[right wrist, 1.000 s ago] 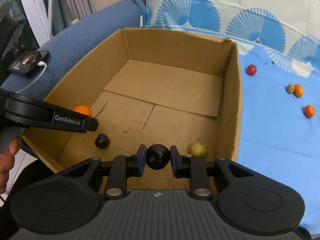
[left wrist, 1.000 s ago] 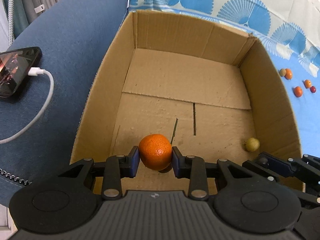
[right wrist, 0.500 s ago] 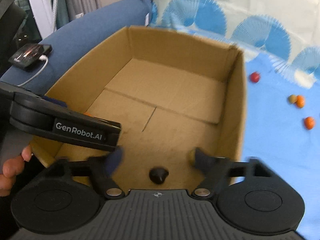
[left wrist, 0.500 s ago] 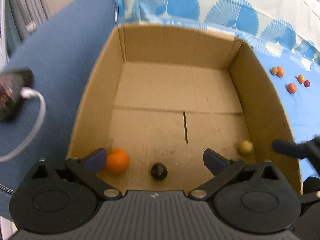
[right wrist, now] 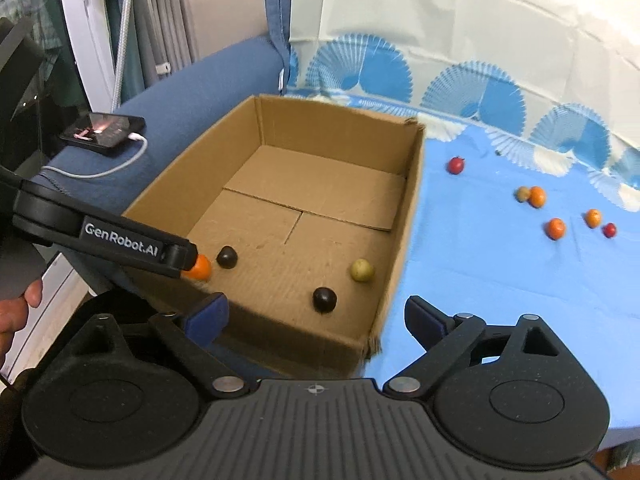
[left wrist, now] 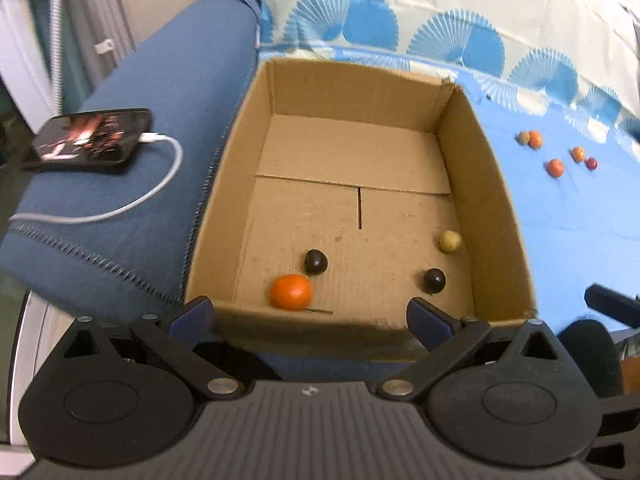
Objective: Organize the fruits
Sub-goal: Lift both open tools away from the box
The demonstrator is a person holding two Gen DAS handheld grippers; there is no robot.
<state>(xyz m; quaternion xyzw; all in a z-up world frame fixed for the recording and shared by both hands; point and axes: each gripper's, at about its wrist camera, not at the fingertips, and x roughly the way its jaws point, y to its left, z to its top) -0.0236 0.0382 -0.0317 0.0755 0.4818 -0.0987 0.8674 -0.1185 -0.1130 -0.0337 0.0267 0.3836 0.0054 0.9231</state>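
Observation:
An open cardboard box holds an orange, two dark round fruits and a yellow-green fruit. My left gripper is open and empty, above the box's near edge. My right gripper is open and empty, above the box's near right corner. Several small orange and red fruits lie on the blue cloth to the right of the box.
A phone with a white charging cable lies on the blue sofa arm left of the box. A red fruit sits apart near the box's far right. The left gripper's arm crosses the right wrist view.
Both grippers have opened and let go: the orange and a dark fruit now lie in the box. Both grippers have pulled back and up from the box.

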